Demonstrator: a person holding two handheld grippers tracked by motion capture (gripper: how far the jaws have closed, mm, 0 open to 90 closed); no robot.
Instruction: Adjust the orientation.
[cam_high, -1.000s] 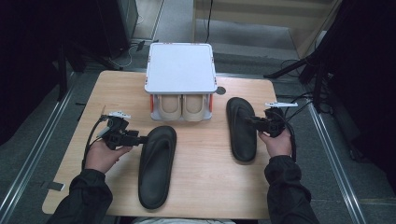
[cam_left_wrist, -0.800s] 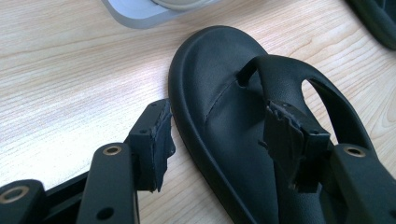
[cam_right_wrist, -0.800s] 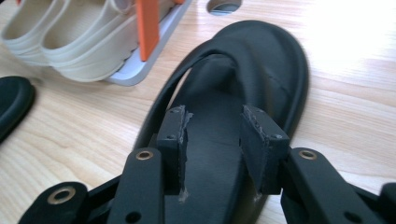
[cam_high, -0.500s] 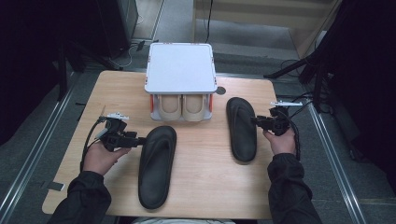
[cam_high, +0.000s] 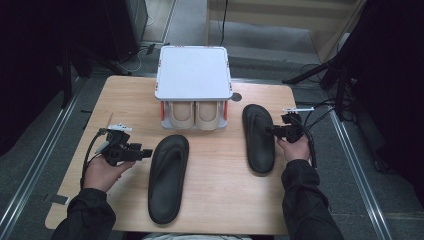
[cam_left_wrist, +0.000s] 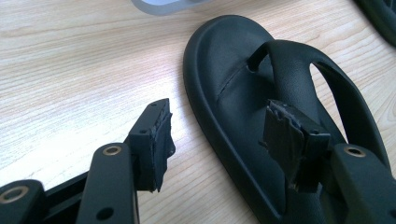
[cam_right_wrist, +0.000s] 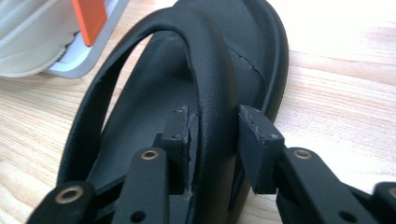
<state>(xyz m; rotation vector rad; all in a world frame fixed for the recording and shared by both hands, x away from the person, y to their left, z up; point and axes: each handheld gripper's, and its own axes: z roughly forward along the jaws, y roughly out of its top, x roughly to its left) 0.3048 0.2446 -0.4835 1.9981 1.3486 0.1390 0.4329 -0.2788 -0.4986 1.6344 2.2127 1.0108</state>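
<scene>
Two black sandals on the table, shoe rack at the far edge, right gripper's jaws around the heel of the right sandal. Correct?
Not the heel. The right gripper has its jaws on either side of the strap of the right sandal, as the right gripper view shows; they have just been closing. The rest holds: two black sandals on the table, shoe rack at the far edge.

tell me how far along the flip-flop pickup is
Done: a beige pair already sits in the shoe rack. In hand: the right gripper has just been closing around the right flip-flop strap; the left gripper is open at the left flip-flop. Left: both black flip-flops are still flat on the table.
</scene>
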